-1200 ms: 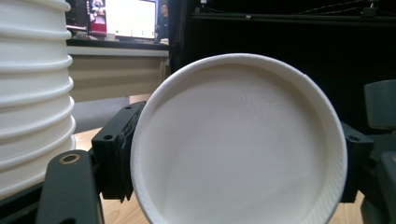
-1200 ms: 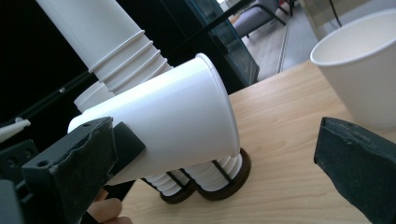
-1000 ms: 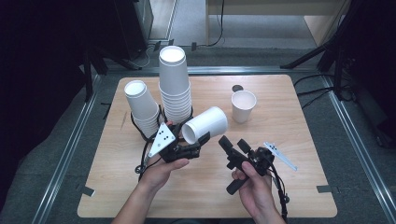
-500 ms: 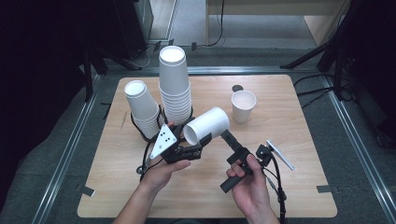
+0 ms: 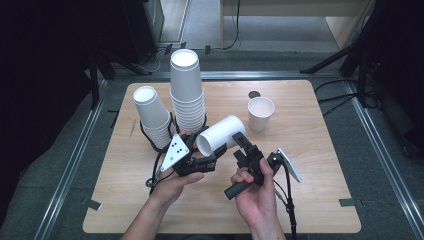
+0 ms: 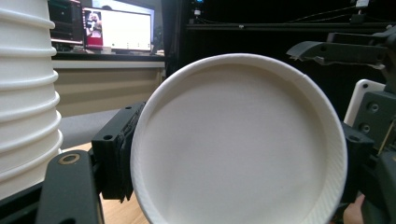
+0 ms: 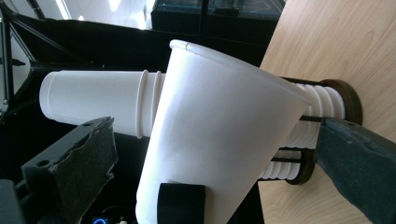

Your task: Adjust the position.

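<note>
Two grippers meet over the near middle of the table [image 5: 310, 210]: the left gripper [image 5: 212, 159] is clamped on a tilted paper cup [image 5: 222, 134] (mouth toward its camera), while the right gripper [image 5: 242, 142] has jaws apart beside it. Likely a handover; next, closing squarely on the wall. No readable writing.

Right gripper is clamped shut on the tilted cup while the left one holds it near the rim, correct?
Not quite. The right gripper is open, its jaws standing wide on either side of the cup in the right gripper view. The left gripper does hold it near the rim.
</note>
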The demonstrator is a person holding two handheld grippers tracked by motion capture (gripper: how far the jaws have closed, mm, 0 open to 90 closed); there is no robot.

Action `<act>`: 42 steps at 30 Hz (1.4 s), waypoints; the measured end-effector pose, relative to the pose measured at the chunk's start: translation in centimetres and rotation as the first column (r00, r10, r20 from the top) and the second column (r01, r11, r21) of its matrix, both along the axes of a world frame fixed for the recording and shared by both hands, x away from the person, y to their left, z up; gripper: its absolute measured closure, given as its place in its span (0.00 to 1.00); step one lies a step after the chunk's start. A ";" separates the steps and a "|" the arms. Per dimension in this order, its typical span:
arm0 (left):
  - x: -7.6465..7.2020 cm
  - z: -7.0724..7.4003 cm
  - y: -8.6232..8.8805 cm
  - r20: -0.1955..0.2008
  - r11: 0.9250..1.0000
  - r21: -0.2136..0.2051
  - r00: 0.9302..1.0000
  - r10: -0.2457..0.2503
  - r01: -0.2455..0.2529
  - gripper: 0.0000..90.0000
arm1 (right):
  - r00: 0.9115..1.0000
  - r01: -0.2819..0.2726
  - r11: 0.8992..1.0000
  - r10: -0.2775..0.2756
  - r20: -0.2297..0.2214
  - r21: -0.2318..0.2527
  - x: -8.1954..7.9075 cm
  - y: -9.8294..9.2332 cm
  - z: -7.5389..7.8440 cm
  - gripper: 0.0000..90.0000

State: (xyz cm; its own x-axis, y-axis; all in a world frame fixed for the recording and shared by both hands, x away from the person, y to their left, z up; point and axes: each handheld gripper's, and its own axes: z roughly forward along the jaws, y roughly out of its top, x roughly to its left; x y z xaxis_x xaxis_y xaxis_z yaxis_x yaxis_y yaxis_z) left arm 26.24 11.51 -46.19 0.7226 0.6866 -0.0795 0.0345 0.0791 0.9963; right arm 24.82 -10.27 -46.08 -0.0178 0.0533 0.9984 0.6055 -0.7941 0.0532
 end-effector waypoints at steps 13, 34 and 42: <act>-0.2 -0.1 -0.3 0.013 1.000 0.023 1.000 -0.011 0.011 0.24 | 0.998 -0.003 0.998 0.007 -0.069 0.069 1.0 1.0 -0.2 0.00; -0.4 -0.2 -0.6 0.021 0.999 0.033 0.999 -0.024 0.023 0.24 | 0.994 0.009 0.995 0.002 -0.106 0.101 2.8 2.1 -0.9 0.00; -0.4 -0.2 -0.6 0.022 0.999 0.038 0.999 -0.027 0.026 0.24 | 0.995 0.014 0.991 0.000 -0.104 0.132 3.1 2.3 -1.1 0.06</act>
State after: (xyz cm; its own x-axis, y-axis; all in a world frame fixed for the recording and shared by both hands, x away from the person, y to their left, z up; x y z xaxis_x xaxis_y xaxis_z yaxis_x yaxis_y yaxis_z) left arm 25.84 10.91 -46.37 0.7421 0.6693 -0.0369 0.0133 0.0404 0.9991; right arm 27.89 -7.99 -47.22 0.0862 -0.0798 0.9931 0.5969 -0.7940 -0.1156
